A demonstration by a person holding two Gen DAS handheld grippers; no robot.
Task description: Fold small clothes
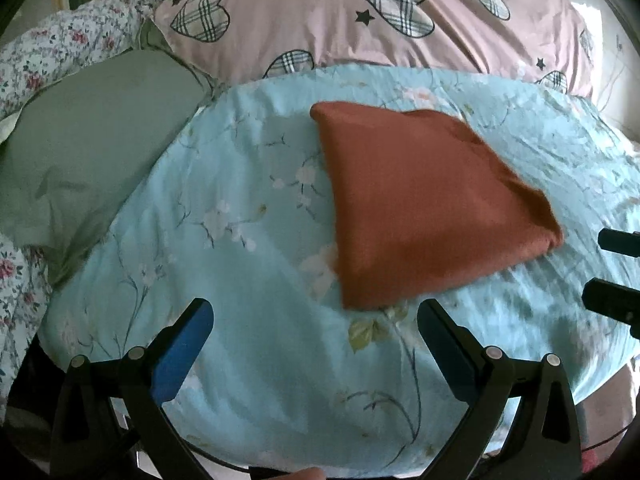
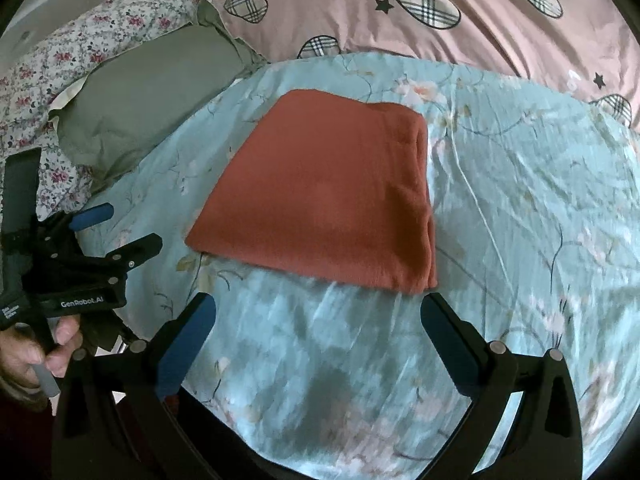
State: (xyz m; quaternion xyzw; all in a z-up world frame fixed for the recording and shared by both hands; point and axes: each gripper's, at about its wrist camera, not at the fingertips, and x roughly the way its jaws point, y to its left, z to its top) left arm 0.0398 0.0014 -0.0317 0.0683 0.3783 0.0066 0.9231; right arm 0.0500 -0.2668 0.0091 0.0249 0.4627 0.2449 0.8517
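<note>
Left gripper point(image 1: 316, 316) and right gripper point(image 2: 318, 312), fingers wide, empty, near folded cloth point(image 2: 324, 200).

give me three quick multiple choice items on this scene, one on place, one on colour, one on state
1. Where does the cloth lie?
A. on the blue floral sheet
B. on the green pillow
C. in a basket

2. What colour is the cloth?
A. white
B. rust red
C. black

3. How are the two grippers?
A. both shut on the cloth
B. one open, one shut
C. both open, holding nothing

Key: 1 A, sheet shows all round it. 2 B, rust red in both views. 3 C, left gripper and right gripper stand spread above the sheet, clear of the cloth.
</note>
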